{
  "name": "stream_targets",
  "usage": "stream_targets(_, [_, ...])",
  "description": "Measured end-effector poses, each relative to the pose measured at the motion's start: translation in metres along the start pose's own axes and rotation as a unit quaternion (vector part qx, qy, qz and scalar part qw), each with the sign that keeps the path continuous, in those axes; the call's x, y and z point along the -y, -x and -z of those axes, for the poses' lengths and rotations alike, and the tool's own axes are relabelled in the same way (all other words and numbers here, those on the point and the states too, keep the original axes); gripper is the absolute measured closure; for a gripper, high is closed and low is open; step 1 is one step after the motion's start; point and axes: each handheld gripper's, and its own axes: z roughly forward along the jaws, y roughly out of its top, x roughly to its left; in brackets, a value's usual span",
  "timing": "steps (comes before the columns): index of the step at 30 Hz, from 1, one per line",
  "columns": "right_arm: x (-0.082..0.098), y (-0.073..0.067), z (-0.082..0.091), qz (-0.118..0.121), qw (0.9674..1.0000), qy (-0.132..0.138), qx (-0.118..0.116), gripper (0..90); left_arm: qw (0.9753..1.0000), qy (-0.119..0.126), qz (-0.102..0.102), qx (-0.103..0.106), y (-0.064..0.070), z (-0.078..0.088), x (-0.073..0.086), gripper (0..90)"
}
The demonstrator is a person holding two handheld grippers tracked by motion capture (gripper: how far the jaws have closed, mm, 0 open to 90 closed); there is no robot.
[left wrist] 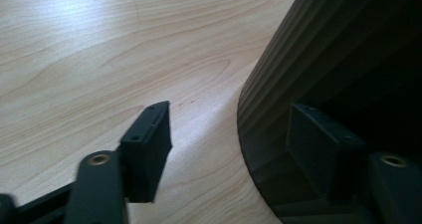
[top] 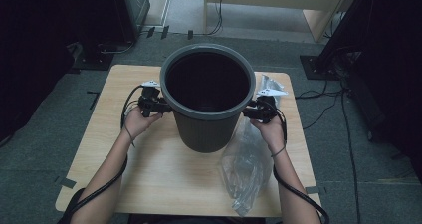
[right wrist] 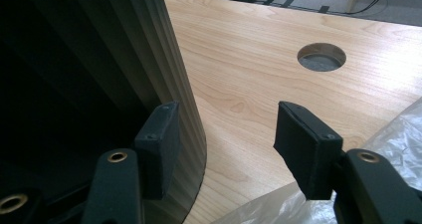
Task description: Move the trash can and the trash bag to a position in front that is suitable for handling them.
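At the frame's centre the grey bin (top: pixel 207 102) stands upright on the table (top: pixel 149 169), flanked by the left gripper (top: pixel 164 106) and right gripper (top: pixel 249 112) (both jaws spread, pinching nothing).

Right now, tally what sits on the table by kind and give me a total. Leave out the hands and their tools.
Ribbed grey bin: 1
Clear plastic bag, lying crumpled beside the bin at the table's right: 1
Small shiny packet behind the right hand, too blurred to name: 1
Total: 3
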Motion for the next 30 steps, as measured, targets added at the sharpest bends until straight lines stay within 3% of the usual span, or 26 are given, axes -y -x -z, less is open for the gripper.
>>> stream_targets(10, [0.007, -0.008, 0.007, 0.003, 0.9999, -0.003, -0.013, 45.6, 0.9998, -0.011, 0.018, 0.003, 0.009, 0.008, 0.006, 44.4])
stream_targets(21, [0.017, -0.022, 0.02, 0.019, 0.9996, -0.01, -0.02, 44.4, 0.9997, -0.021, 0.014, 0.003, 0.026, 0.023, 0.023, 44.4])
stream_targets(30, [0.024, -0.02, 0.023, 0.017, 0.9995, -0.012, -0.025, 39.6, 0.9999, -0.012, 0.001, 0.004, 0.029, 0.026, 0.03, 40.1])
